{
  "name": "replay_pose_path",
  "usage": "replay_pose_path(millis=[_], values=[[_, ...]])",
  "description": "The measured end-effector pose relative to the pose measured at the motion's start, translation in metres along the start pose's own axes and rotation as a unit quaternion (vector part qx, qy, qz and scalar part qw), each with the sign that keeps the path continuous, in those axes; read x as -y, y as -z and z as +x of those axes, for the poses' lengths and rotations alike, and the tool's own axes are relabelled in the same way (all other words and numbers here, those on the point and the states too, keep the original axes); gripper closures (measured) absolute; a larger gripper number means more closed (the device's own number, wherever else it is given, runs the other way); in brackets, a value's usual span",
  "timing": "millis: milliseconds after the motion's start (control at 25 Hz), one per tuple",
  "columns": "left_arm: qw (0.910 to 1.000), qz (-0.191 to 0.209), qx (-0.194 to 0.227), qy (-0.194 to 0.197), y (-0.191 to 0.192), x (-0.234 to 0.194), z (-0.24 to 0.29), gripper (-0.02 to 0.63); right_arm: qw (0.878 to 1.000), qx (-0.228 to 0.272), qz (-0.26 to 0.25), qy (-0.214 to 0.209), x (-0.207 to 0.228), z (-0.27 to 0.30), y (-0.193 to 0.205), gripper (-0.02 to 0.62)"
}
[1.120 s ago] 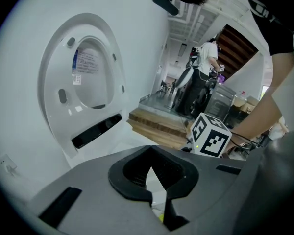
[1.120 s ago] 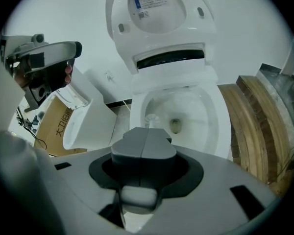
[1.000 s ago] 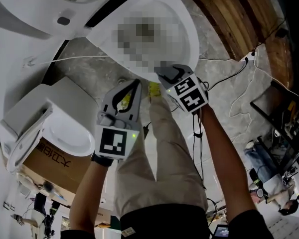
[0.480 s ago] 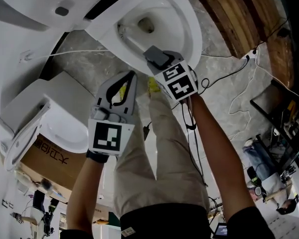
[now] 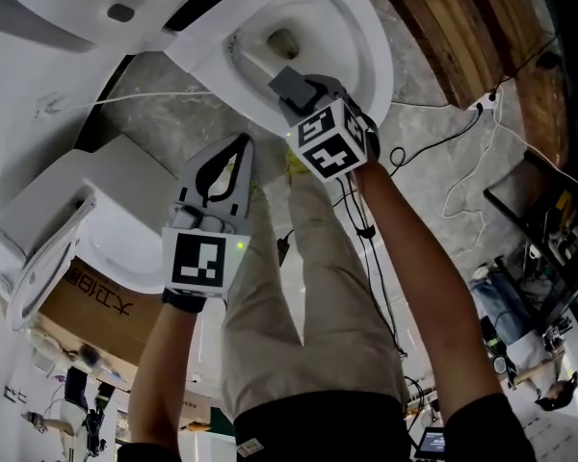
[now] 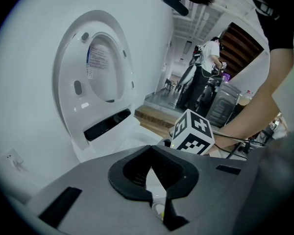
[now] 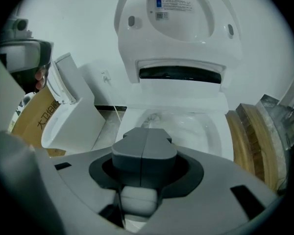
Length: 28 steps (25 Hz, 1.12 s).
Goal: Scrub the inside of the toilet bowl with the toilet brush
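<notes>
**Right gripper has the brush in the bowl; left gripper idle**

Head view: the right gripper (image 5: 287,85) is at 12 o'clock, reaching over the near rim of the toilet bowl (image 5: 374,61). Its jaws are clamped on the toilet brush (image 5: 251,61), whose white shaft runs off toward 10 o'clock, down the inner wall left of the drain. The forearm is stretched out, probably so the bristles reach the wall while the hand stays outside the rim. The left gripper (image 5: 241,144) sits at 9 o'clock of centre, outside the bowl, tips together with nothing between them. It looks parked to stay out of the stroke. The raised lid (image 5: 48,12) at 11 o'clock leaves the bowl open. A second toilet (image 5: 135,258) at 8 o'clock isn't involved.

Left gripper view: the pads meet at the far tip, with only a thin sliver of daylight behind them and nothing gripped. The right gripper's marker cube (image 6: 192,137) is just past the jaws at 2 o'clock, and the raised lid is at 10 o'clock. This gripper points across the toilet, not into it.

Right gripper view: the jaws are fully together and the white brush handle (image 7: 134,199) is pinched below them at 6 o'clock. The brush head (image 7: 151,117) shows just past the jaw tips, against the bowl's wet left wall. The camera axis lines up with the bowl, so the grip is set for scrubbing strokes along the wall. My read is that scrubbing is mid-task, with most of the bowl's right wall yet to cover.
</notes>
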<state>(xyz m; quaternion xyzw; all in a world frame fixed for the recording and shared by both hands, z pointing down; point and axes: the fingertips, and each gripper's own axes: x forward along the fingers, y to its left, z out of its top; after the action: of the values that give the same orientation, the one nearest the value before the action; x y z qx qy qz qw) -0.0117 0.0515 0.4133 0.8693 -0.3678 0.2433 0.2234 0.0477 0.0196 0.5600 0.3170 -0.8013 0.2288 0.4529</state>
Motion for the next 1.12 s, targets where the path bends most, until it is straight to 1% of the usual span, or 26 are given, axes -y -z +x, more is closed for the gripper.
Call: replay_pose_path(millis=[120, 200, 360, 520, 600, 680, 800, 920, 1120], values=[[1.0000, -0.001, 0.001, 0.000, 0.000, 0.002, -0.001, 0.589, 0.999, -0.004, -0.036, 0.014, -0.003, 0.001, 0.001, 0.422], [1.0000, -0.002, 0.001, 0.000, 0.000, 0.003, -0.001, 0.589, 0.999, -0.006, -0.048, 0.024, -0.005, 0.002, 0.000, 0.423], [1.0000, 0.001, -0.003, 0.002, 0.000, 0.007, 0.000, 0.589, 0.999, 0.004, -0.031, 0.039, 0.006, 0.000, -0.003, 0.426], [1.0000, 0.009, -0.001, 0.001, 0.002, 0.008, 0.001, 0.589, 0.997, -0.004, -0.046, 0.064, 0.026, 0.005, 0.003, 0.428], [1.0000, 0.001, -0.002, -0.002, 0.004, 0.009, 0.002, 0.588, 0.997, -0.009, -0.038, 0.067, 0.038, 0.006, 0.005, 0.426], [0.9999, -0.009, -0.007, -0.003, 0.008, 0.010, 0.002, 0.589, 0.996, -0.009, -0.030, 0.079, 0.052, 0.007, 0.003, 0.426], [0.9998, -0.012, -0.016, -0.003, 0.012, 0.010, 0.004, 0.589, 0.996, -0.008, -0.015, 0.088, 0.070, 0.008, -0.004, 0.425], [0.9998, -0.012, -0.018, -0.001, 0.010, 0.011, 0.008, 0.589, 0.995, -0.012, -0.035, 0.088, 0.078, 0.007, -0.007, 0.423], [0.9999, -0.007, -0.011, 0.002, 0.004, 0.015, 0.014, 0.589, 0.993, -0.021, -0.061, 0.101, 0.086, 0.006, -0.004, 0.420]])
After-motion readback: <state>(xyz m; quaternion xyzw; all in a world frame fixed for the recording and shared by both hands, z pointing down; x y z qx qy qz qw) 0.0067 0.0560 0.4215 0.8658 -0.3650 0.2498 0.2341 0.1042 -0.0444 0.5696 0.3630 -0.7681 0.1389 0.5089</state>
